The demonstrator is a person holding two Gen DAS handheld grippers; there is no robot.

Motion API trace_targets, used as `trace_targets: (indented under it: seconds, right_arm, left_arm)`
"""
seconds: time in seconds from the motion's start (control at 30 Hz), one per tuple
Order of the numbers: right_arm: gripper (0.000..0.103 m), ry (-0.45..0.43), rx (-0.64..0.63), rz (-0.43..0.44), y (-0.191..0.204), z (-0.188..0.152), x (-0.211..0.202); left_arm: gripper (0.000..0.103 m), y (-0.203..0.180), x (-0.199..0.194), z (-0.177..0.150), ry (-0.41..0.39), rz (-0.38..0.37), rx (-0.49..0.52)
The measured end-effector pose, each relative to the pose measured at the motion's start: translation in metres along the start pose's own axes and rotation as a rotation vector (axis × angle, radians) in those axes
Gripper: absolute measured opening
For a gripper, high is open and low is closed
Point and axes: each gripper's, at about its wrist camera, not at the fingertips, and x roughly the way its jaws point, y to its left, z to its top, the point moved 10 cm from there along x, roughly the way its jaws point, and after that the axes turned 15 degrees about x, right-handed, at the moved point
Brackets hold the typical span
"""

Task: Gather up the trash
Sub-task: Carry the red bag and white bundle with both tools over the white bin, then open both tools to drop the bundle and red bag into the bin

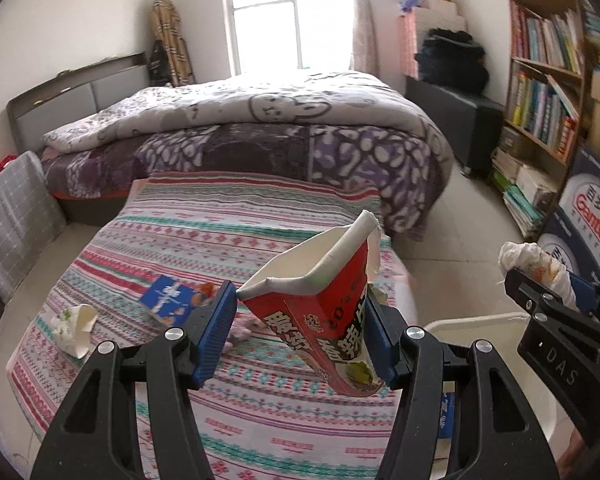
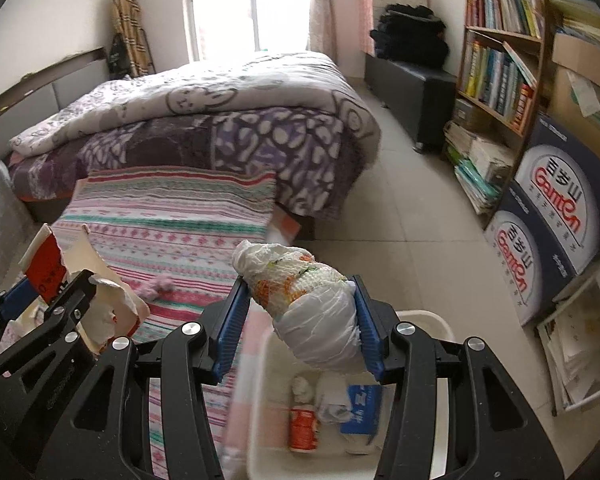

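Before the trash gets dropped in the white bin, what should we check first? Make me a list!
1. Left gripper has the red carton between its fingers: ok.
2. Right gripper has the white wad between its fingers: ok.
3. Wad is over the bin: ok, in the right wrist view it hangs above the open bin.
4. Carton is over the bin: not ok, it hangs over the striped cloth, with the bin off to its right.
5. Bin has room: ok, only a few pieces lie in it.
6. Cloth all cleaned up: not ok, a blue packet and a crumpled paper lie there.
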Motion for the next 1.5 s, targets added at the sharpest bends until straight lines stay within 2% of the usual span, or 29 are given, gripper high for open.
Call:
trace_targets:
  seconds: [0.13, 0.27, 0.4, 0.7, 0.93, 1.03, 1.13, 1.23, 1.5]
  right_arm:
    - [0.050, 0.014, 0.027, -0.038, -0.026, 0.002, 0.003]
    - [0.065, 0.017, 0.079, -0.087, -0.057, 0.007, 0.002]
    - [0.071, 0.001, 0.117, -0.113, -0.079, 0.013, -0.002]
    - [0.077, -0.005, 0.207, -0.171, -0.130, 0.022, -0.002]
    - [0.084, -0.003, 0.267, -0.203, -0.161, 0.025, -0.002]
    - [0.087, -0.007, 0.282, -0.213, -0.171, 0.026, -0.004]
    - [0.091, -0.007, 0.297, -0.216, -0.177, 0.026, -0.004]
    - [0.095, -0.001, 0.311, -0.215, -0.180, 0.026, -0.003]
    - [0.096, 0.033, 0.311, -0.189, -0.167, 0.022, 0.004]
  left_arm:
    - [0.059, -0.025, 0.004, 0.002, 0.004, -0.036, 0.028]
    - [0.060, -0.051, 0.008, 0.002, 0.012, -0.076, 0.052]
    - [0.060, -0.073, 0.011, 0.000, 0.021, -0.106, 0.081]
    - [0.061, -0.121, 0.014, -0.002, 0.032, -0.177, 0.142]
    - [0.067, -0.158, 0.017, -0.008, 0.074, -0.311, 0.123]
    - [0.069, -0.166, 0.019, -0.010, 0.094, -0.348, 0.102]
    - [0.078, -0.169, 0.019, -0.011, 0.108, -0.387, 0.069]
    - [0.082, -0.170, 0.020, -0.012, 0.125, -0.419, 0.045]
    - [0.084, -0.155, 0.028, -0.020, 0.154, -0.391, 0.044]
